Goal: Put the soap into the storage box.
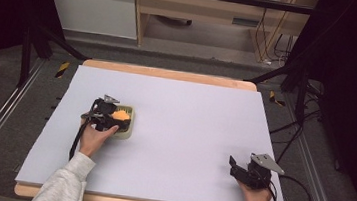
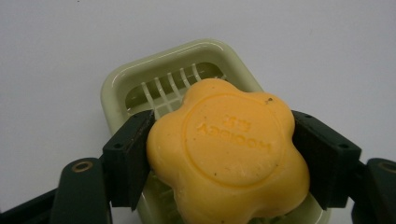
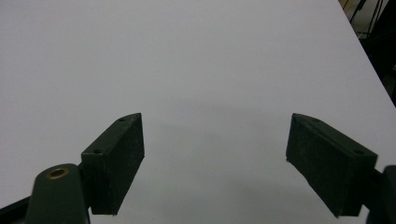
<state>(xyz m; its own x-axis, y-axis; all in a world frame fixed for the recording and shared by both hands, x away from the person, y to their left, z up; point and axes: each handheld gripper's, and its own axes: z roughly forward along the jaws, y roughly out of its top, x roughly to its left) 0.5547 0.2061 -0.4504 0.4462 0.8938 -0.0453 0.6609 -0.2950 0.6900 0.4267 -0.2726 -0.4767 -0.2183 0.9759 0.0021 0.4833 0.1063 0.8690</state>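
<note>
White desk [image 1: 188, 131], dim room. Left hand-held gripper [image 2: 224, 154] clamps the orange soap [image 2: 229, 149] sideways over its dish [image 2: 140, 70], near left edge, for clean placement. Right hand-held gripper [image 3: 215, 158] released, parked near right corner.

I see an orange flower-shaped soap bar [image 2: 227, 156] with an embossed round stamp on its top face, lying flat over the pale green slatted soap dish [image 2: 140, 77], covering the dish's near half.

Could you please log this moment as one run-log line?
left gripper: shut on orange soap | soap: over green soap dish | right gripper: open, idle over table
</note>
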